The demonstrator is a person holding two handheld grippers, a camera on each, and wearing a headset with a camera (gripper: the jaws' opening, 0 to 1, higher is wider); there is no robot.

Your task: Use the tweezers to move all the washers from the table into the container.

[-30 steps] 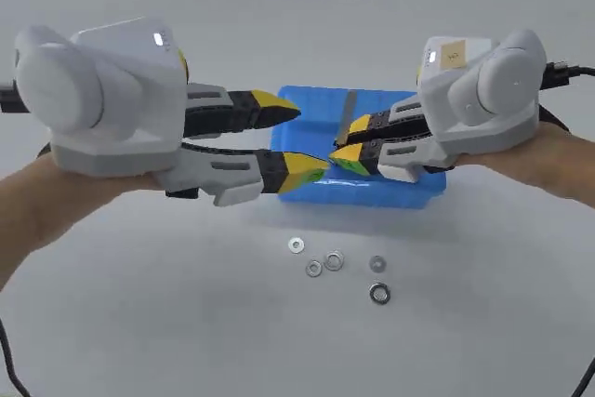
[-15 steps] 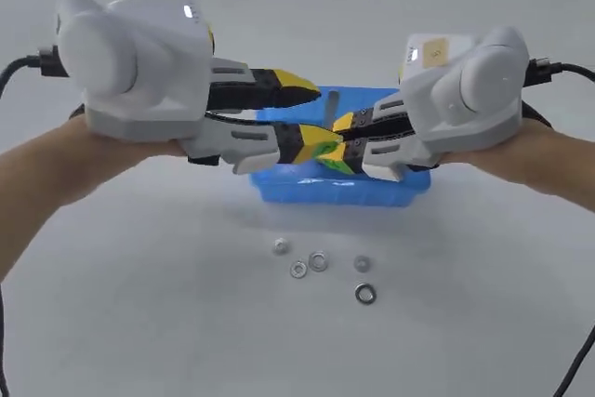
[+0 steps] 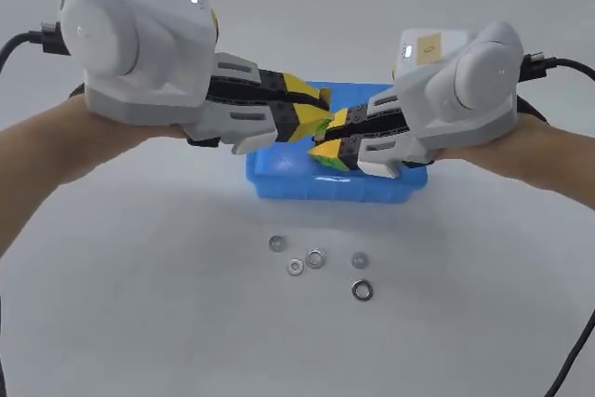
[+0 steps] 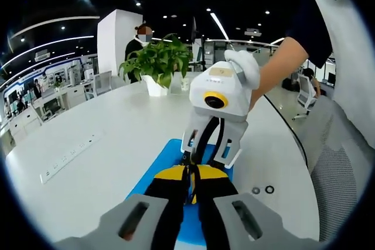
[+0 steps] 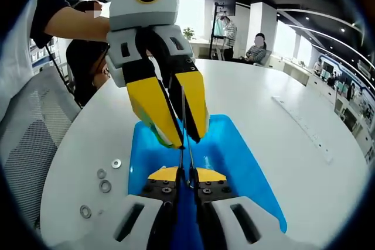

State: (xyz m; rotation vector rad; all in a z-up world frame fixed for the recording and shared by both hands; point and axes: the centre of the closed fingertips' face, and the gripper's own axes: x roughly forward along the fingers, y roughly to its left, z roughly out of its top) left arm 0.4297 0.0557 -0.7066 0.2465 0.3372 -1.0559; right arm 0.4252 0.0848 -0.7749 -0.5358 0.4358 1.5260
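Left gripper: we had the left gripper (image 3: 316, 111) over the container (image 3: 330, 188), jaws drawn together on the far end of the tweezers (image 5: 186, 157).
Right gripper: and there was the right gripper (image 3: 327, 141), nose to nose with it above the container, jaws pressed tight on the other end of the tweezers.
Tweezers' long axis: they ran straight from one gripper's tips to the other's, level over the container. We could not make out which end was the pointed one.
Washers: five washers (image 3: 316, 258) lay loose on the table (image 3: 139, 304), just off the container's near wall, on our side. None touched it.
Which way from the tips: the washers sat below and toward us. Both pairs of jaws pointed across the container, not down at them.
Nearer gripper: little in it, we judged. The right one's tips hung slightly lower and closer to that near wall.
What the move turned on: one gripper had to let go, we reckoned, so the tweezers could swing down past the near wall.
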